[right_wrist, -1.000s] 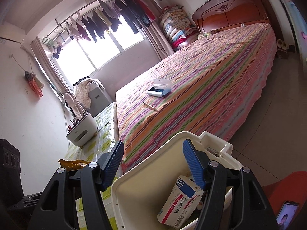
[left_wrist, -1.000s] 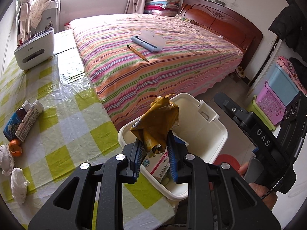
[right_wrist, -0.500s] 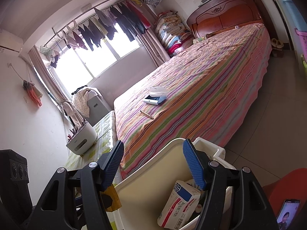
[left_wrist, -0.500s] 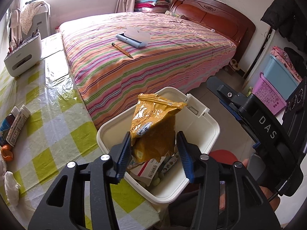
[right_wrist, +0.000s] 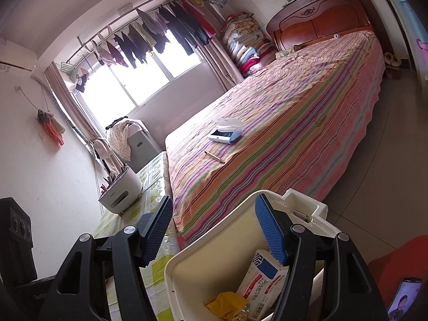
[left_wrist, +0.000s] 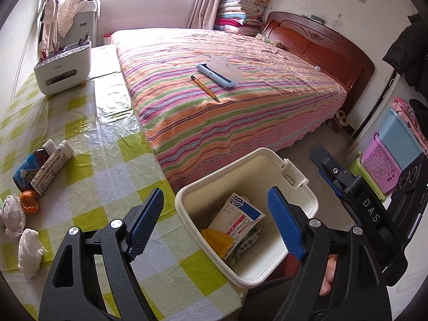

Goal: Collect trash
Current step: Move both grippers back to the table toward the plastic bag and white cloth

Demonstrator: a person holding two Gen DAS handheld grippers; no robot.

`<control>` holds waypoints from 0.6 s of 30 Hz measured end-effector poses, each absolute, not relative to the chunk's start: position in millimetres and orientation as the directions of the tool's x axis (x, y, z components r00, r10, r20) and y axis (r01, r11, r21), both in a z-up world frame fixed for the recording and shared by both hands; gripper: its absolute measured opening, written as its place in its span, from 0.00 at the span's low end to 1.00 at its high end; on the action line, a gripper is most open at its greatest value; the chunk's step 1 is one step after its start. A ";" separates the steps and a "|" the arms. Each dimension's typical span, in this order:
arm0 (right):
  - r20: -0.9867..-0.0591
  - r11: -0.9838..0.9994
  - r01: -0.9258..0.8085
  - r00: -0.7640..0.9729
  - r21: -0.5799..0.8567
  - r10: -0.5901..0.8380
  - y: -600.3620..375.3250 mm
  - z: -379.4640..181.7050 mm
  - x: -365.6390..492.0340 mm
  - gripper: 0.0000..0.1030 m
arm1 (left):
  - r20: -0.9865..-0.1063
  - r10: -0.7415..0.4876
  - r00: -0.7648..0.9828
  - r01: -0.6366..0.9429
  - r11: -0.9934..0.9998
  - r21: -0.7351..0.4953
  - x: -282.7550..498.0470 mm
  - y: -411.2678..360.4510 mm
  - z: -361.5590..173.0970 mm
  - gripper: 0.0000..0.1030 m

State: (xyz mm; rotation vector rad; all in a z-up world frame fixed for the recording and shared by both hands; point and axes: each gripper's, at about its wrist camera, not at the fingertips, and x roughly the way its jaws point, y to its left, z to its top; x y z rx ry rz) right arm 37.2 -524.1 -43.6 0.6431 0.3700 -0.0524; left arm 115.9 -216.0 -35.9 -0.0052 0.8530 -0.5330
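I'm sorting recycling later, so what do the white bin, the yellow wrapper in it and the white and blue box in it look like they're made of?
White bin: looks like rigid moulded plastic, with smooth matte walls and a moulded latch tab. Yellow wrapper: probably thin plastic or foil film, crumpled and slightly shiny. White and blue box: likely printed cardboard, with flat faces, sharp folded edges and a barcode.

Home bedroom, striped bed (left_wrist: 227, 85) with wooden headboard (left_wrist: 321, 45), laundry (right_wrist: 160, 26) drying at window

Bright daylight from the window (right_wrist: 139, 80), blown out; fisheye edges bend.
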 end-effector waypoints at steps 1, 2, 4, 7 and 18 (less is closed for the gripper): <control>-0.354 0.806 0.156 0.932 0.572 0.071 -521.1 -42.6 38.7 0.61 | -0.714 -0.445 0.540 0.433 0.875 -0.218 118.5 -210.2 -33.3 0.77; -0.355 0.809 0.150 0.932 0.568 0.077 -517.6 -41.8 40.2 0.61 | -0.713 -0.439 0.546 0.419 0.881 -0.222 120.9 -204.2 -30.9 0.77; -0.358 0.816 0.139 0.930 0.562 0.088 -511.1 -40.1 43.3 0.61 | -0.712 -0.421 0.561 0.385 0.895 -0.226 125.5 -191.4 -26.3 0.77; -0.360 0.823 0.123 0.927 0.554 0.103 -501.3 -37.4 47.4 0.61 | -0.705 -0.396 0.589 0.339 0.913 -0.229 132.2 -169.2 -18.3 0.77; -0.375 0.850 0.068 0.913 0.522 0.158 -462.7 -29.1 63.5 0.61 | -0.703 -0.207 0.680 0.051 0.971 -0.235 160.8 -49.6 -8.6 0.79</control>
